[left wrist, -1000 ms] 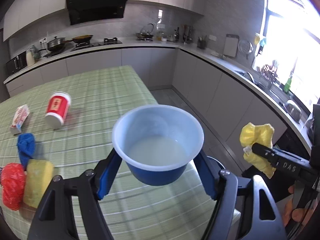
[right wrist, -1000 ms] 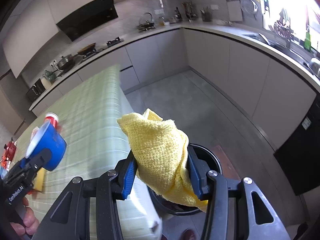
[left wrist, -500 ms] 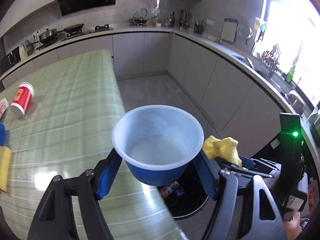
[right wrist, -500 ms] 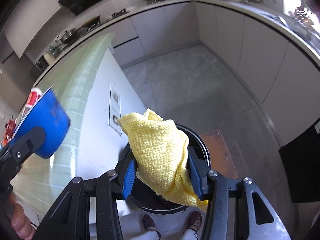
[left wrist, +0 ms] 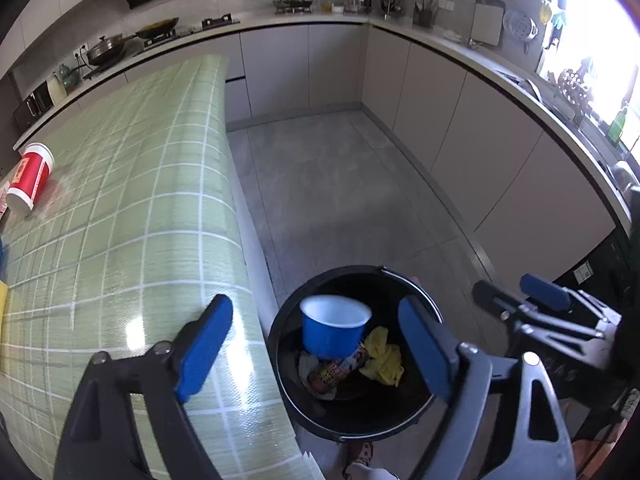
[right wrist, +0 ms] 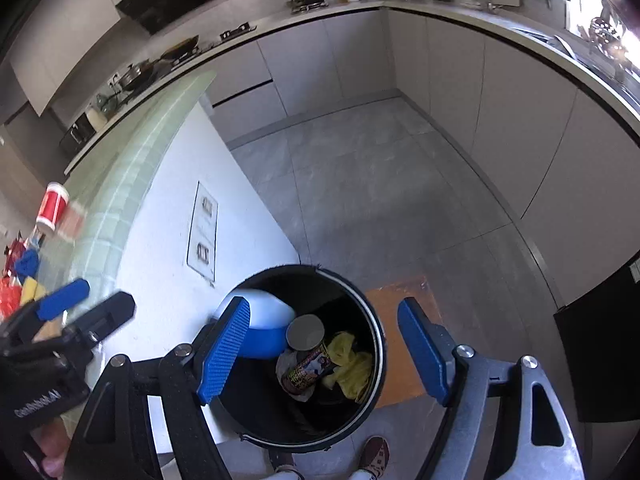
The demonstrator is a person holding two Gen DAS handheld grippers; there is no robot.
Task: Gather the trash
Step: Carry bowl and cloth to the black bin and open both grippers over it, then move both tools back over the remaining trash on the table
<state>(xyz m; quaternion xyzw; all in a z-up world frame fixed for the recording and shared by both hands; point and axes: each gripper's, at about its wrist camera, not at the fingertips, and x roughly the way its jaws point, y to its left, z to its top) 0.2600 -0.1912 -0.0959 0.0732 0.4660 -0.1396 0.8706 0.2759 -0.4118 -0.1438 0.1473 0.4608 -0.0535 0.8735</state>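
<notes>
Bin (left wrist: 280,344) mouth clear; table (left wrist: 120,220) alongside

blurred: blue cup (left wrist: 335,331) in black bin (left wrist: 416,424) | hidden: cup's near side behind right gripper's finger (right wrist: 224,350) | cut off: shoes (right wrist: 374,454) at near edge

Below the left gripper (left wrist: 316,344), the black bin (left wrist: 420,304) looks like smooth plastic with a thin metal bail at its rim. Inside lie a glossy blue plastic cup (left wrist: 334,328) with a white interior, a coarse-knit yellow cloth (left wrist: 382,356) and a printed can (right wrist: 306,364). Left of the fingers (left wrist: 204,344), the green checked tablecloth (left wrist: 132,216) is woven-textured yet glossy; the pads are ribbed blue.
</notes>
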